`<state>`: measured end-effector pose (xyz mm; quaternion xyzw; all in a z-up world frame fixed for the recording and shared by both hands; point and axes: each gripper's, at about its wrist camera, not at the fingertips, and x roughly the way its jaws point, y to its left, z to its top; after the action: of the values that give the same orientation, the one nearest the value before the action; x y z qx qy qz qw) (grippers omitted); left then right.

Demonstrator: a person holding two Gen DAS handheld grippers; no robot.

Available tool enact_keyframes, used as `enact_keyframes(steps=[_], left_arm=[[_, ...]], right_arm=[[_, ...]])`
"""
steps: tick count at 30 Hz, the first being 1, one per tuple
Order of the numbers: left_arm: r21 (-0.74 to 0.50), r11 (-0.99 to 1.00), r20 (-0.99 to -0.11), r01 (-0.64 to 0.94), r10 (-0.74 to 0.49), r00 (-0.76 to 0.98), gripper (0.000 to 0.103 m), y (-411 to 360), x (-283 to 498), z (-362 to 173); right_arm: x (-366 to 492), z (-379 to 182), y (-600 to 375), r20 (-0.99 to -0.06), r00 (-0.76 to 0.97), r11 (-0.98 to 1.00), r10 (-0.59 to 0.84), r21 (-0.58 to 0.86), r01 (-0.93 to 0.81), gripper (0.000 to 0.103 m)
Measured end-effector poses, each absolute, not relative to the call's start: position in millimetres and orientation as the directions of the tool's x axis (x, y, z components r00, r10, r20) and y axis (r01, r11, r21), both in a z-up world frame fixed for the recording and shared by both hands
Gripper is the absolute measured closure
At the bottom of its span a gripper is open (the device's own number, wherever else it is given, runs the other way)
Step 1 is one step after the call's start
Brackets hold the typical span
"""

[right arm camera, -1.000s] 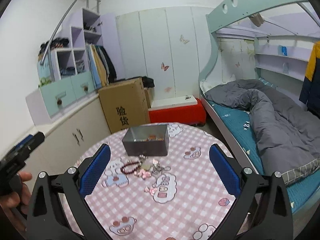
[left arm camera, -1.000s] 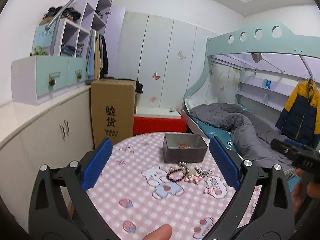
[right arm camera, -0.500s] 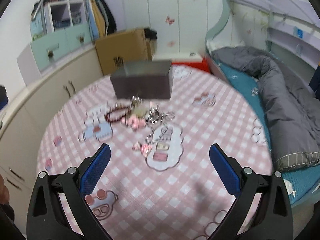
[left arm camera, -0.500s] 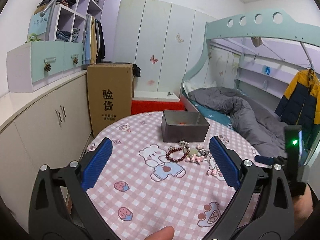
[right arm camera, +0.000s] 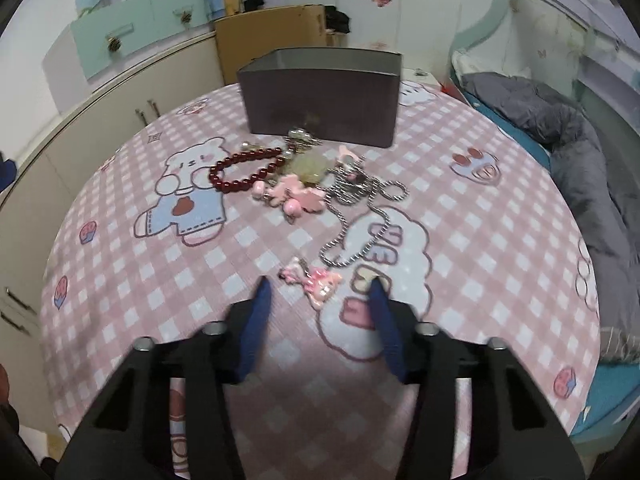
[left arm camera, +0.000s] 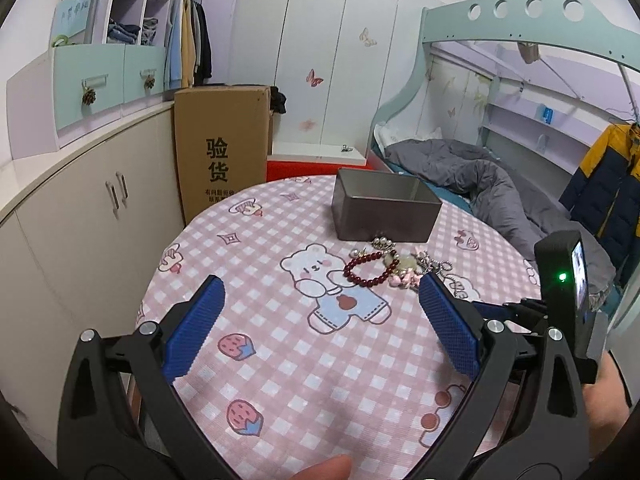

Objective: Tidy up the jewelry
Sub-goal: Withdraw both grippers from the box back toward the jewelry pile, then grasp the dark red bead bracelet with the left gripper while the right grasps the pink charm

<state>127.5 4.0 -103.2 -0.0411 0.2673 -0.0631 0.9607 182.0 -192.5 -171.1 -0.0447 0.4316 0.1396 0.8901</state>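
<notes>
Jewelry heaped on checked bench before grey box, right gripper jaws closing, pink charm just ahead between them, untouched, left gripper jaws wide, empty.

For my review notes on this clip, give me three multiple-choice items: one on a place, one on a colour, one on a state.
1. Where does the pink charm lie?
A. inside the grey box
B. on the tablecloth, just ahead of the right gripper's fingertips
C. on the bed

2. What colour is the bead bracelet?
A. dark red
B. green
C. white

3. How is the left gripper?
A. shut on the bracelet
B. shut with nothing in it
C. open with nothing in it

Key: 1 B, the charm lies apart from the pile, near the right gripper, whose jaws are closing with nothing pressed yet. 2 A, the beads are dark red. 3 C, its pads stand wide apart over bare cloth.
</notes>
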Motion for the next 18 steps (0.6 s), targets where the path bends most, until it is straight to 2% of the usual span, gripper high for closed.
enact_keyframes(steps=[2,3,5,6,7,15,18], left_arm=[[-0.111,0.989,-0.519,0.1,-0.144,0.843,0.008,3,132,-106],[-0.107,0.989,-0.524,0.105,-0.146,0.839,0.008,2,134,-108],[-0.093,0.989,-0.534,0.111,-0.144,0.833,0.008,-2,140,-112],[-0.087,0.99,-0.54,0.115,-0.144,0.829,0.008,-4,144,-113],[-0.083,0.99,-0.546,0.118,-0.144,0.825,0.008,-6,149,-115],[-0.016,0.995,-0.628,0.097,-0.086,0.773,0.008,-20,213,-134],[0.004,0.995,-0.655,0.096,-0.07,0.752,0.008,-25,232,-143]], right_arm=[[183,-172,-190,-0.783,0.59,0.954,0.199,0.018,-0.298,0.078],[183,-171,-189,-0.783,0.589,0.953,0.199,0.013,-0.304,0.088],[182,-171,-190,-0.781,0.589,0.951,0.207,0.02,-0.308,0.092],[182,-171,-192,-0.779,0.59,0.952,0.213,0.029,-0.305,0.102],[181,-170,-195,-0.778,0.589,0.953,0.219,0.041,-0.3,0.103],[179,-171,-206,-0.764,0.574,0.943,0.293,0.132,-0.306,0.102],[179,-168,-206,-0.756,0.579,0.939,0.307,0.142,-0.313,0.086]])
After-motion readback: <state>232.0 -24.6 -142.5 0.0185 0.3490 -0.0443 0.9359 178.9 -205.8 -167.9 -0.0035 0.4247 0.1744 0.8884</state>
